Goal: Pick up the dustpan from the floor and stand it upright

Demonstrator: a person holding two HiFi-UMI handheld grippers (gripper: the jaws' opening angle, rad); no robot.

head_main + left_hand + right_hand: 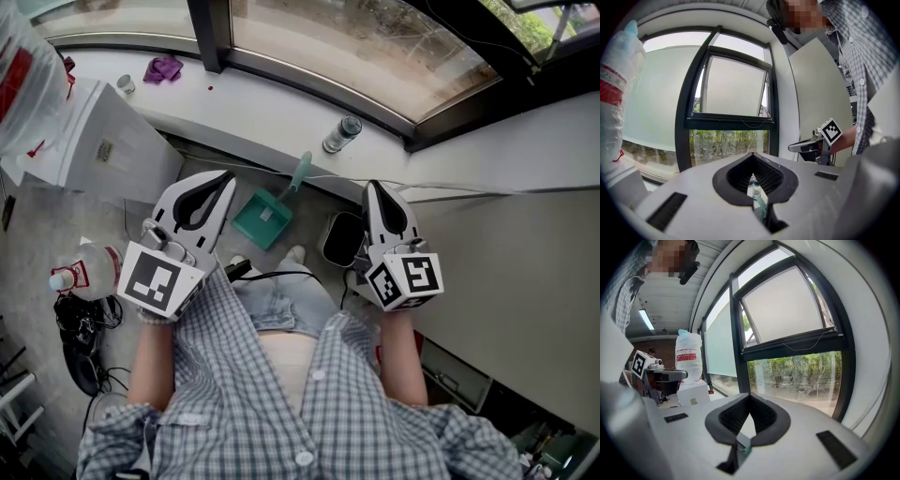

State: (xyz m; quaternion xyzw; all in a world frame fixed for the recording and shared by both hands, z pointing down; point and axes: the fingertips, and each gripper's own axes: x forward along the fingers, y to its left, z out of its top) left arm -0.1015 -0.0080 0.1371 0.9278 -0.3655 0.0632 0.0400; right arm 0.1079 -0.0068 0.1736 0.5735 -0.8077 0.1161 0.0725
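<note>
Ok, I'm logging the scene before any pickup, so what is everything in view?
dustpan: one, teal, on the floor under the window sill
bottle: one, clear with dark cap, upright on the sill
cloth: one, purple, on the sill
cup: one, pale, on the sill beside the cloth
jug: one, clear with red label, floor at left
bag: one, white and red, top left
cables: a tangle, black, floor at left
left gripper: one, white, fingers shut, empty
right gripper: one, white, fingers shut, empty

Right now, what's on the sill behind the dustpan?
Behind the dustpan, the sill holds a bottle, a purple cloth and a small cup. A plastic bag covers its left end.
</note>
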